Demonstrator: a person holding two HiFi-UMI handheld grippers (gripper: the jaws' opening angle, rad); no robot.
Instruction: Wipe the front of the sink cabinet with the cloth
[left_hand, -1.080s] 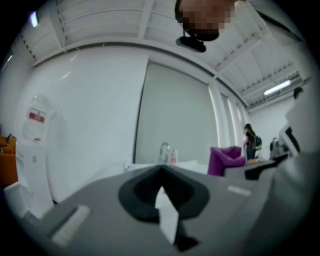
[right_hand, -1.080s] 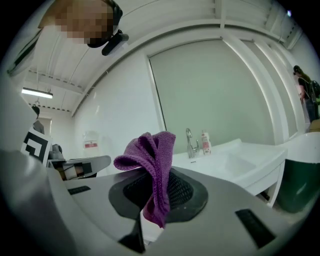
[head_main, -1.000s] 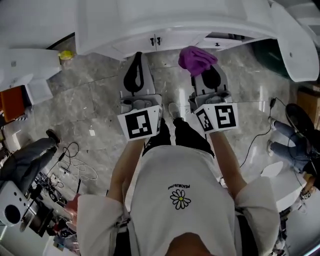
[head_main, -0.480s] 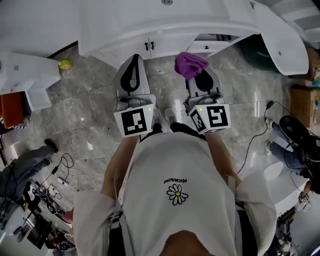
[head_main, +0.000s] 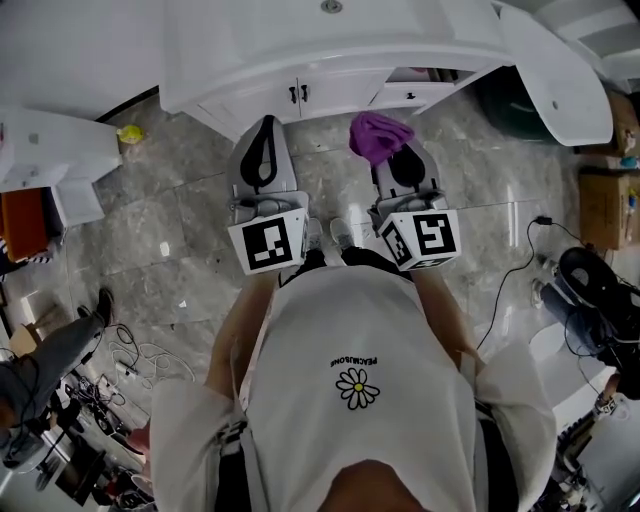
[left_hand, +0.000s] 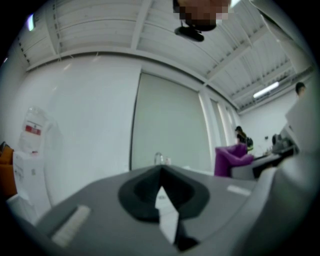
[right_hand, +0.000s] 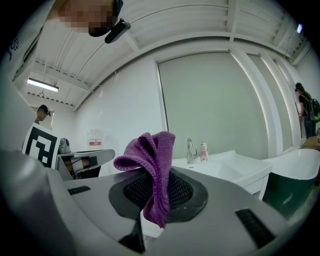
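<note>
T-shirt (head_main: 355, 330), white with a daisy print, fills the near part of my head view, and just beyond it I hold both grippers side by side over the grey marbled floor (head_main: 180, 220), marker cubes facing up. My left gripper (head_main: 267, 125) has its jaws together with nothing between them; its own view shows the tips meeting. My right gripper (head_main: 398, 160) is clamped on the purple cloth (head_main: 378, 130), which bunches up over the tips and hangs down between the pads in the right gripper view. The cloth sits short of the white sink cabinet (head_main: 335, 90), with a strip of floor between them. The cabinet's two doors carry dark handles (head_main: 297, 93) left of the cloth. Farthest, on the countertop, stand a faucet (right_hand: 189, 149) and a small bottle (right_hand: 203, 151).
</note>
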